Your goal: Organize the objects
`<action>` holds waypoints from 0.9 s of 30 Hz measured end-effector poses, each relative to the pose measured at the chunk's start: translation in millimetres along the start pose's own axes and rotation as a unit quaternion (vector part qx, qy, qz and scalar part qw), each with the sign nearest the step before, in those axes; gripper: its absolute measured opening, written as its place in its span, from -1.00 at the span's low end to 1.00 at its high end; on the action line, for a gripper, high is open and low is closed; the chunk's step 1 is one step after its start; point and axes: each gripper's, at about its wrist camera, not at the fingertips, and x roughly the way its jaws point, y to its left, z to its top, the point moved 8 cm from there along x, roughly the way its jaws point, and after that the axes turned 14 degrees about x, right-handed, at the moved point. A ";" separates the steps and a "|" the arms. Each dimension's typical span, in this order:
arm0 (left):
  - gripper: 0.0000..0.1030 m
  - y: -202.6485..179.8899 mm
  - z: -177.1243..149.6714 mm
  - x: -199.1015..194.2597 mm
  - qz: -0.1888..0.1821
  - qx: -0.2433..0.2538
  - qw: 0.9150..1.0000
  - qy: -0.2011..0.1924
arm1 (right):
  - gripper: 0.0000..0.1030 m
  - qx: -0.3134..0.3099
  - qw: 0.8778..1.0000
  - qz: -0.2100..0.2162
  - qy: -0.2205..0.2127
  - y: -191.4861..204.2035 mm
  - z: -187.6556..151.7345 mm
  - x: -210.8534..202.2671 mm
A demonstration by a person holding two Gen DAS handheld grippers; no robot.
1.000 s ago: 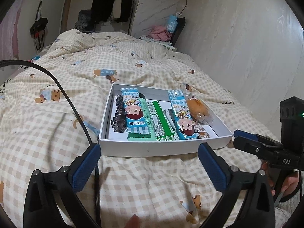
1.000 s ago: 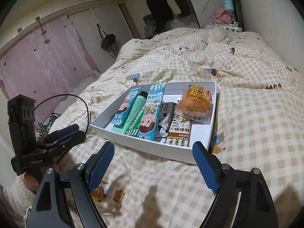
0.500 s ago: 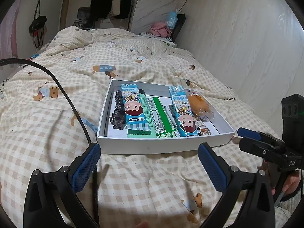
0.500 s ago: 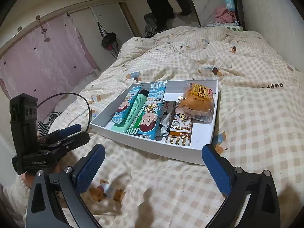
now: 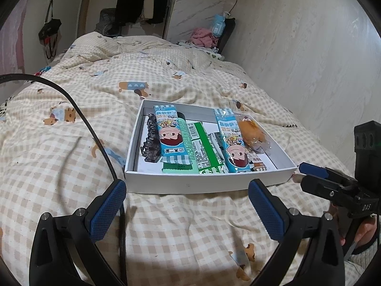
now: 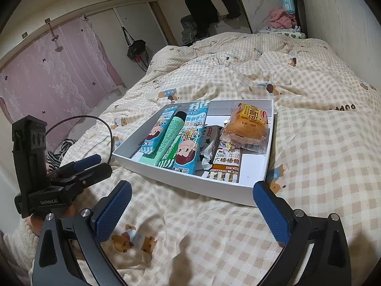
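Left wrist view: white box [image 5: 202, 183] sits mid-bed [image 5: 71, 157], bare quilt all round. Inside: 2 blue candy packs [image 5: 169, 131], green tube [image 5: 188, 143], bun [image 5: 252, 131], hair clip [image 5: 150, 143]. Left hand-held gripper [image 5: 188, 211] and right hand-held gripper [image 6: 195, 211] both gape wide, empty, near box's front edge.

Surfaces ahead of the spread jaws

Box [image 5: 207, 181] – matt white card; snack packs [image 6: 184, 140] – glossy printed film; quilt [image 5: 71, 143] – soft checked cloth; finger pads [image 6: 112, 214] – knurled blue, rubbery-looking.
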 end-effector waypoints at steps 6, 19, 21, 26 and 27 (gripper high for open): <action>0.99 0.0 -1.2 0.5 0.001 0.002 1.000 0.003 | 0.99 0.000 1.000 -0.001 0.000 0.3 0.0 0.3; 0.99 -0.4 -2.3 2.3 0.001 0.003 1.000 0.007 | 0.99 0.000 1.000 -0.001 0.001 0.4 0.1 0.3; 0.99 -0.4 -2.2 2.3 0.001 0.003 1.000 0.007 | 0.99 0.000 1.000 -0.001 0.001 0.4 0.1 0.2; 0.99 0.8 1.6 -2.2 0.020 0.008 1.000 0.000 | 0.99 0.003 1.000 0.003 0.000 0.0 0.0 0.3; 0.99 1.6 6.7 -6.8 0.034 0.014 0.999 0.002 | 0.99 0.005 1.000 0.006 0.000 -0.4 0.4 -0.4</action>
